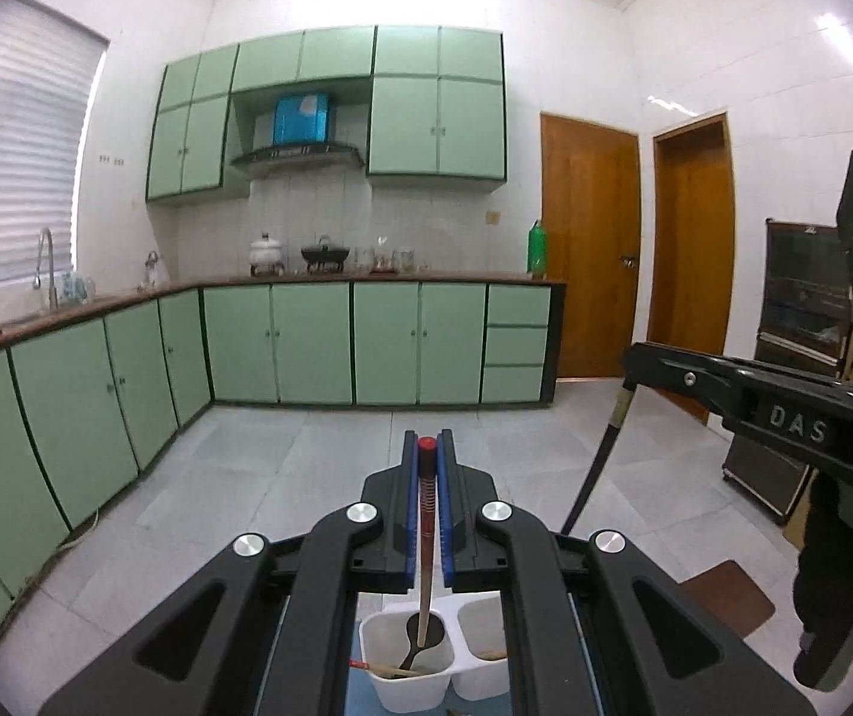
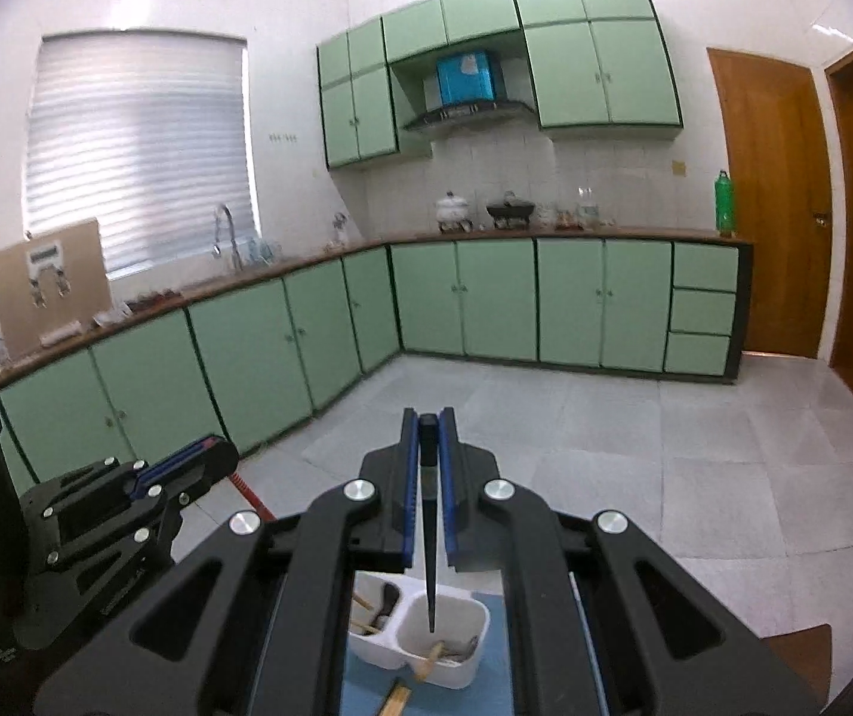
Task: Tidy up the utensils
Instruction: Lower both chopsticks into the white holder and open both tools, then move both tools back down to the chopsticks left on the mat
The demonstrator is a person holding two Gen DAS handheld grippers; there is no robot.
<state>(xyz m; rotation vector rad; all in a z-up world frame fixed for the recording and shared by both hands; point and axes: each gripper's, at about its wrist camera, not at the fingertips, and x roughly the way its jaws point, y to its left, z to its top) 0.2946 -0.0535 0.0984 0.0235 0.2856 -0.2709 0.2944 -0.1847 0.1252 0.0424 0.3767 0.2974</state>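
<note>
My left gripper (image 1: 427,447) is shut on a wooden chopstick with a red tip (image 1: 424,537). It hangs down into the left compartment of a white two-part holder (image 1: 405,698), which holds a dark spoon (image 1: 423,632) and other sticks. My right gripper (image 2: 428,423) is shut on a black chopstick (image 2: 429,549) that points down into the right compartment of the same holder (image 2: 456,680). That compartment holds a wooden utensil (image 2: 432,656). The right gripper also shows in the left wrist view (image 1: 632,358), the left one in the right wrist view (image 2: 211,447).
The holder stands on a blue mat (image 2: 366,686). A loose wooden stick (image 2: 393,698) lies on the mat in front. Green kitchen cabinets (image 1: 313,346) and a grey tiled floor (image 1: 283,465) lie beyond. Wooden doors (image 1: 590,250) are at the right.
</note>
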